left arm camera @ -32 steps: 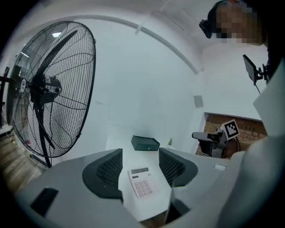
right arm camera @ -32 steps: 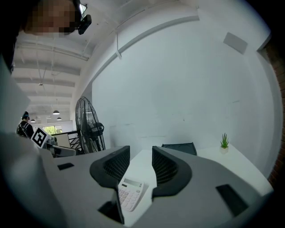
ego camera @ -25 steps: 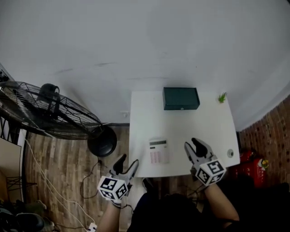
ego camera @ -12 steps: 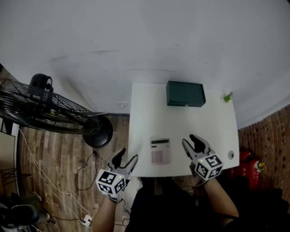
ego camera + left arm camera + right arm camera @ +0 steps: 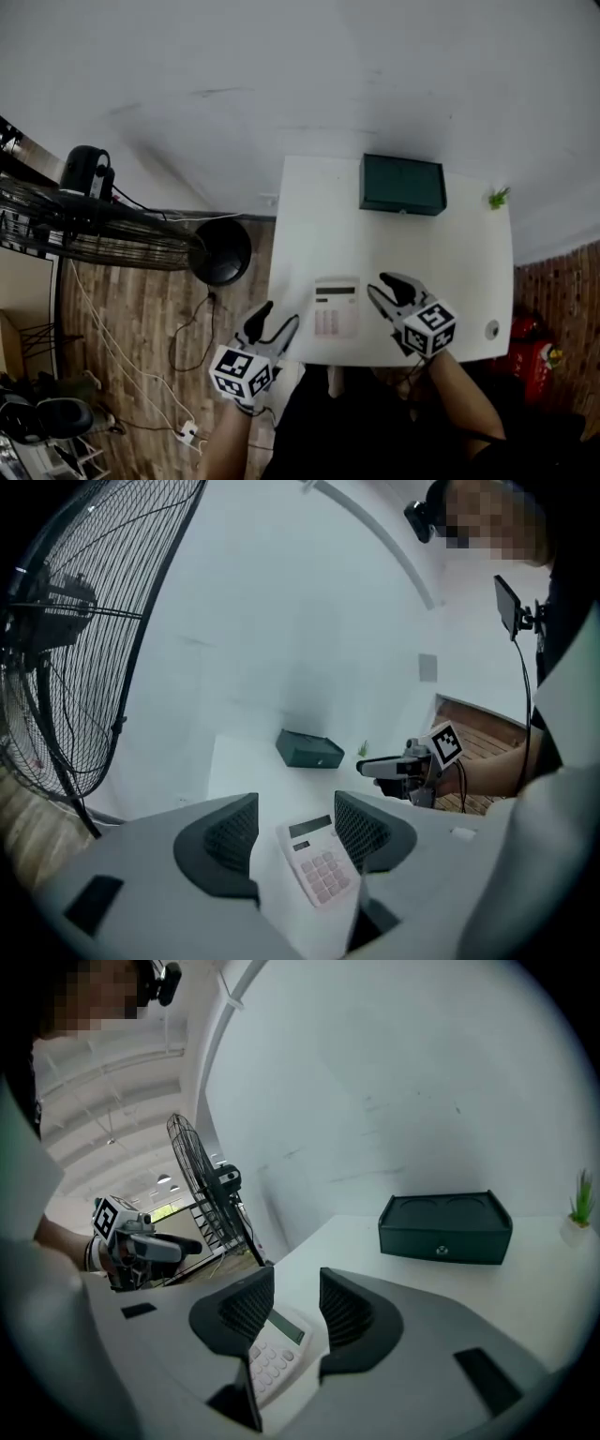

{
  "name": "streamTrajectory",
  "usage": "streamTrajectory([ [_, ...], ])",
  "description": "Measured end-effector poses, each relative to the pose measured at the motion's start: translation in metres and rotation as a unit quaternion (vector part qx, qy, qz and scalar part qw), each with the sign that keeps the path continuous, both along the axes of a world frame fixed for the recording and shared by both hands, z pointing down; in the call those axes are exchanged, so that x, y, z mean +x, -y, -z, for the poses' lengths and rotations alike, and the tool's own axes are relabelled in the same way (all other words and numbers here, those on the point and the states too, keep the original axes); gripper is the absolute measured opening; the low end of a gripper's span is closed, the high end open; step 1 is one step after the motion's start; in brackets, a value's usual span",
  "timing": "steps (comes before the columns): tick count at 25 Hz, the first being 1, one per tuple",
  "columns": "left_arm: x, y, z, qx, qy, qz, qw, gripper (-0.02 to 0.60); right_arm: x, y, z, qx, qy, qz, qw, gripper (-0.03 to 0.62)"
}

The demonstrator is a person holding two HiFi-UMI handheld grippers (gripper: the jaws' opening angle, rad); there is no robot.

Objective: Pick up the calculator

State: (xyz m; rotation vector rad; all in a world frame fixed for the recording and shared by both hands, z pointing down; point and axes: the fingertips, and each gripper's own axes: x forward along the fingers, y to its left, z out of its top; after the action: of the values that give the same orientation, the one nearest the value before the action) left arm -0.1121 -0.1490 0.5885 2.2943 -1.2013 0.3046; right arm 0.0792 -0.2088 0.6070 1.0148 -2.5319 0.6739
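Right hand-held gripper (image 5: 382, 284) hovers just right of the calculator (image 5: 337, 307), jaws released, just narrowed slightly, nothing between them; left hand-held gripper (image 5: 279, 315) released too, off the near-left corner; the calculator lies by the white surface's (image 5: 319, 216) near edge; green box (image 5: 402, 185) at the far edge; plant (image 5: 498, 198) at the far-right corner; fan (image 5: 94, 234) over the wooden floor (image 5: 141, 319).

White wall (image 5: 328, 75) fills upper view, faint scuffs. Wood-plank floor (image 5: 122, 309) at left, brick wall (image 5: 562, 291) at right. White table (image 5: 469, 272) against wall; dark green box (image 5: 403, 185) and small plant (image 5: 498, 198) at far edge. Big black fan (image 5: 84, 230) left of table, round base (image 5: 223, 251) on floor. Cables (image 5: 208, 314) trail over planks.
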Motion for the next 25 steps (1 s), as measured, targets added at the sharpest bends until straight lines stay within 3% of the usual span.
streamTrajectory([
  [11,0.013,0.011,-0.023,-0.033,0.001,0.024,0.9992,0.245,-0.016,0.001,-0.076,-0.106,-0.006,0.096,0.99,0.172],
  [25,0.0,0.015,-0.046,-0.056,-0.009,0.044,0.9974,0.245,-0.057,0.003,-0.127,-0.181,0.012,0.153,0.971,0.178],
])
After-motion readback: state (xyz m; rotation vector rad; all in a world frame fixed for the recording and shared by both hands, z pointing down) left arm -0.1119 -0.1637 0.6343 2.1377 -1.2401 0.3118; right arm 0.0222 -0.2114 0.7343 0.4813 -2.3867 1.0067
